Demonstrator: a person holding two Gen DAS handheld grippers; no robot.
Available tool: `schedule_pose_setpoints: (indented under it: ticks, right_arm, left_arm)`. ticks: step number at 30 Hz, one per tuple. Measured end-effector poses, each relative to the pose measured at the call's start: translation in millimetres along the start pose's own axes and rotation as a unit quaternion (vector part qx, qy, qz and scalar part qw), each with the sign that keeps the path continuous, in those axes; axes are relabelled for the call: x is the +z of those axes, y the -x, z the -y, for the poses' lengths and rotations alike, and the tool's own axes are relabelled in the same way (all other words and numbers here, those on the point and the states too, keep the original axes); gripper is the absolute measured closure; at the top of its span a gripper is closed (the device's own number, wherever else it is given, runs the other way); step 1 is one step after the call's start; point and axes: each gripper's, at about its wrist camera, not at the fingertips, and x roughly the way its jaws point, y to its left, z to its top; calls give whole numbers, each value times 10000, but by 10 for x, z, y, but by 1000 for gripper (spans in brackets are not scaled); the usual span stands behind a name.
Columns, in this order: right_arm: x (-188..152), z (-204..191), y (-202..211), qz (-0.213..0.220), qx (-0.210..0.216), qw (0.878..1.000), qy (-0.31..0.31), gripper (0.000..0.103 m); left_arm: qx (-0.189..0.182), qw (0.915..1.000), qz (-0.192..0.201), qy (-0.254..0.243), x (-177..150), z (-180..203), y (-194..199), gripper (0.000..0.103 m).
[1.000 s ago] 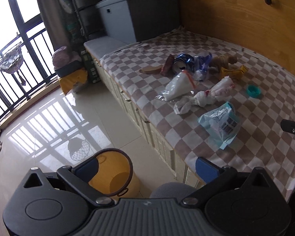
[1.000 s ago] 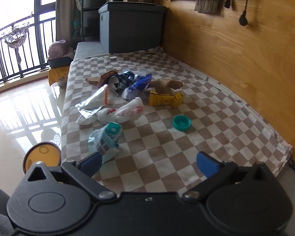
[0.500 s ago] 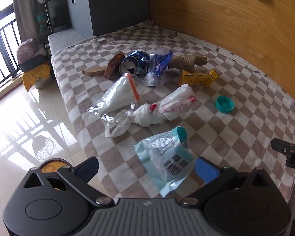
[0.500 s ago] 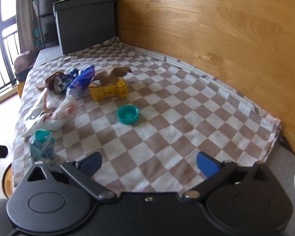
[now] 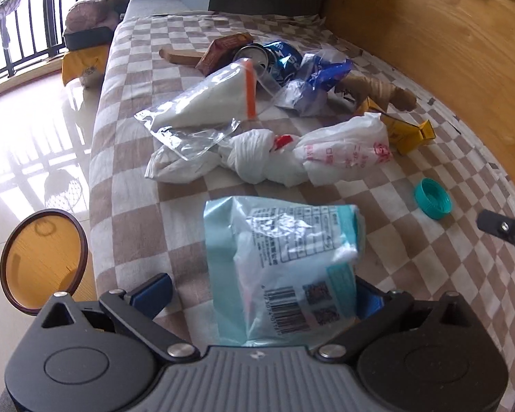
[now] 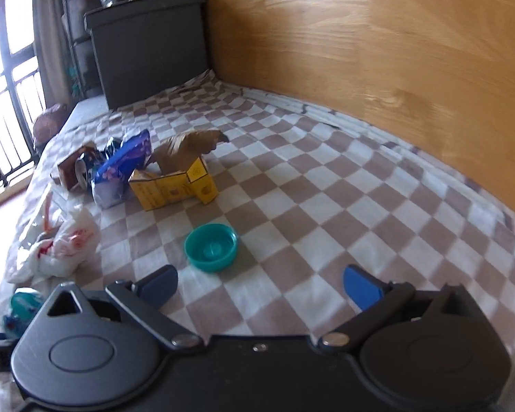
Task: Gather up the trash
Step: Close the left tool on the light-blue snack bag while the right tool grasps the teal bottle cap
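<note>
Trash lies on a brown and white checked bed cover (image 5: 126, 158). A pale blue plastic packet (image 5: 284, 261) with a barcode lies between the wide-apart fingers of my left gripper (image 5: 260, 293), which stands open around it. Beyond it lie a knotted white bag (image 5: 291, 158), a clear zip bag (image 5: 209, 103), a blue can (image 5: 274, 58) and a yellow carton (image 5: 405, 130). My right gripper (image 6: 260, 283) is open just short of a teal cap (image 6: 211, 247), which also shows in the left wrist view as the teal cap (image 5: 432, 199).
A round yellow bin (image 5: 42, 257) with a brown rim stands on the shiny floor left of the bed. A wooden wall (image 6: 377, 44) runs along the far side. A dark storage box (image 6: 147, 44) sits at the head end. A balcony railing (image 5: 20, 27) is far left.
Both grippers have come in low over the bed. The left one now straddles the blue packet, and the right one has closed in on the teal cap. Neither has shut.
</note>
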Motion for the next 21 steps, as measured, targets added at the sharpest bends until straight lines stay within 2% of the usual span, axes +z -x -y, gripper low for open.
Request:
schedule_pose_setpoints:
  ticks: [5,8,11,15,21]
  right_arm:
    - [83,-143,-302,-126,137,9996,213,0]
    - [72,-241,-423,-118,248,9990,362,7]
    - [60,-302,-530,-198,385,9983,389,15]
    - [72,-350,-600,-205,494,9980,339,20]
    - [94,-308,-641,-155,515,9982,275,27]
  left_arm:
    - [-85,9998,173,72,-14,-34,40,0]
    - [-255,9980,561,-106,-42,-8,182,1]
    - [-457,9967,647,-200,-25,25,263,1]
    - [-685,9956,641,55,43,3,333,1]
    - [-628,9948,504,620,176,-150,350,1]
